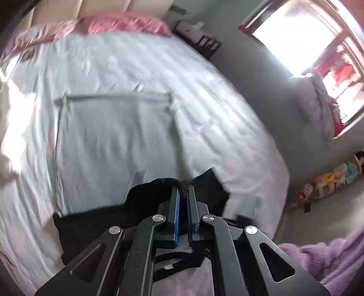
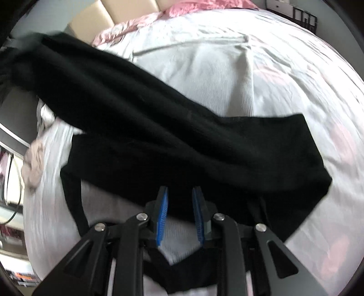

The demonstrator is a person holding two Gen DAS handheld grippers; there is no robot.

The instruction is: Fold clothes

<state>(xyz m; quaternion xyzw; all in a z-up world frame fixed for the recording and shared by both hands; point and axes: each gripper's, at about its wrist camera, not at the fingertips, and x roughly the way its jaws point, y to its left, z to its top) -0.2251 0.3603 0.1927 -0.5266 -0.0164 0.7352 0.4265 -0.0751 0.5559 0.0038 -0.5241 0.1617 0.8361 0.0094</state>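
No container in either view. Left gripper (image 1: 183, 187): blue pads pressed almost together, clenched on a bunched edge of the black garment (image 1: 145, 200), which trails down and left over the bed (image 1: 227, 109). In the right wrist view the same black garment (image 2: 182, 141) stretches as a broad band from upper left to lower right, lifted at the left end, the lower part lying on the bedding. Right gripper (image 2: 179, 190): fingers spread apart, black cloth across the tips; whether it touches the cloth cannot be told. A light grey ribbed garment (image 1: 109, 136) lies flat on the bed beyond, partly covered by the black one. Pink pillows (image 1: 118, 24) at the head, beige padded headboard (image 1: 91, 8) behind. Bright window (image 1: 289, 43) to the right; purple fuzzy sleeve (image 1: 327, 261) at lower right; row of soft toys (image 1: 327, 179) on the floor. Both frames blurred.
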